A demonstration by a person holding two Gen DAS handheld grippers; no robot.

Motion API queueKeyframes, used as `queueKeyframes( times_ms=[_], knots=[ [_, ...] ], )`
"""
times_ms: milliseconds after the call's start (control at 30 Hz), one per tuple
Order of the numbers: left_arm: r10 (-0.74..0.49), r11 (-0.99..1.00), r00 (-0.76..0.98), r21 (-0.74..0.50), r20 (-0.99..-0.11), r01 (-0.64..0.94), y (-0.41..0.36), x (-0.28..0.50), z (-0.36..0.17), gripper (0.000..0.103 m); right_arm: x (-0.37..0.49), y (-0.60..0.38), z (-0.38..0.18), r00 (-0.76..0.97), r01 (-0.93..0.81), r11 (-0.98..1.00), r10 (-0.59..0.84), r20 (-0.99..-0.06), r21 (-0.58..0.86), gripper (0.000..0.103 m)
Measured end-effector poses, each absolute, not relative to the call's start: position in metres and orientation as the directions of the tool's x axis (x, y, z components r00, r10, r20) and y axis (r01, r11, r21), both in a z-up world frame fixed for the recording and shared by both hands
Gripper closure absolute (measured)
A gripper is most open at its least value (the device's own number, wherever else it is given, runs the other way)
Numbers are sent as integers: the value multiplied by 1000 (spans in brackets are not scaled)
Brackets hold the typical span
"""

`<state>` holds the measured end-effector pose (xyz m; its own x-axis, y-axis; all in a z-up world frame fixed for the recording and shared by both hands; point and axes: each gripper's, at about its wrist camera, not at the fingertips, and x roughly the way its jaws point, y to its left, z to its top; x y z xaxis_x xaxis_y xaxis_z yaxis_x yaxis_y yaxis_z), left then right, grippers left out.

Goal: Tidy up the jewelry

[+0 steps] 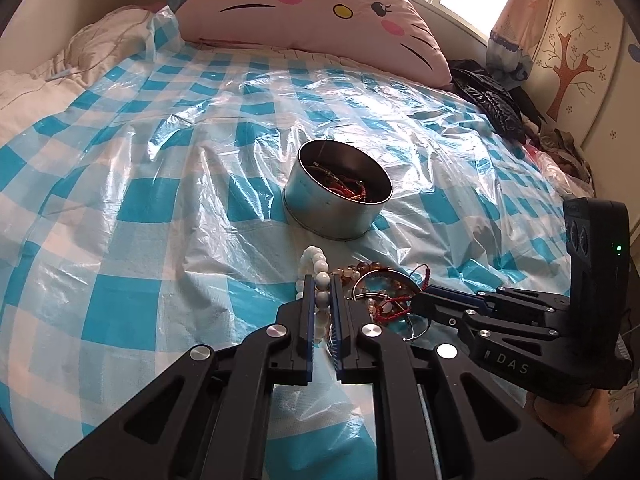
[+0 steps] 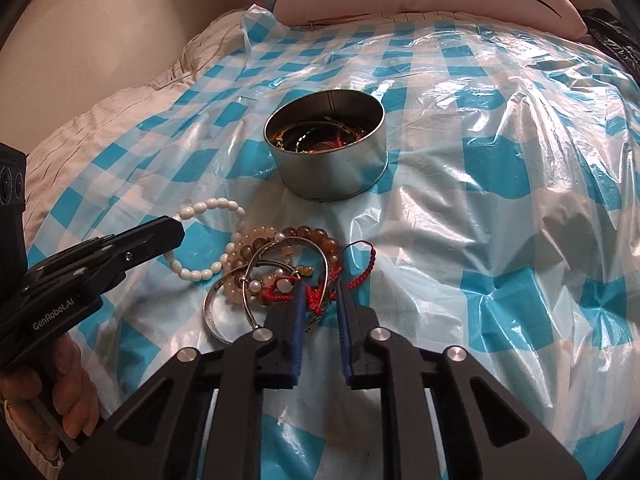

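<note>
A round metal tin (image 1: 338,216) (image 2: 340,176) with several bracelets inside stands on the bed. In front of it lies a tangled pile: a white bead bracelet (image 2: 212,204), amber bead bracelets (image 2: 312,236), silver bangles (image 2: 210,308) and a red cord bracelet (image 2: 362,272). My left gripper (image 1: 321,282) is shut on the white bead bracelet (image 1: 316,258) at the pile's left side; in the right wrist view its tip (image 2: 178,232) sits on that bracelet. My right gripper (image 2: 319,287) is closed on the red cord bracelet, with the cord bunched between its blue pads; its tip (image 1: 418,302) meets the red cord (image 1: 394,306).
A crinkled blue-and-white checked plastic sheet (image 1: 160,200) covers the bed. A pink cat-face pillow (image 1: 320,12) lies at the head. A pale quilt (image 1: 40,72) is bunched at the left, and dark clothes (image 1: 492,96) lie at the right by a tree-painted wardrobe (image 1: 572,60).
</note>
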<state>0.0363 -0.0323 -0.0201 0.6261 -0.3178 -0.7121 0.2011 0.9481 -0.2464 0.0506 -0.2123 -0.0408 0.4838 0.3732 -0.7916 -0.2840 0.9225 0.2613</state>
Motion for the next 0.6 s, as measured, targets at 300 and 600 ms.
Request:
queueKeyframes(
  times_ms=[300, 600],
  knots=[
    [-319, 948, 626, -248, -711, 201, -32, 37, -20, 96, 46, -219, -31, 509, -295, 905, 419, -752, 305, 98],
    [-322, 947, 644, -250, -694, 203, -32, 35, -17, 96, 32, -246, -9, 574, -302, 827, 556, -602, 475, 98]
  ],
)
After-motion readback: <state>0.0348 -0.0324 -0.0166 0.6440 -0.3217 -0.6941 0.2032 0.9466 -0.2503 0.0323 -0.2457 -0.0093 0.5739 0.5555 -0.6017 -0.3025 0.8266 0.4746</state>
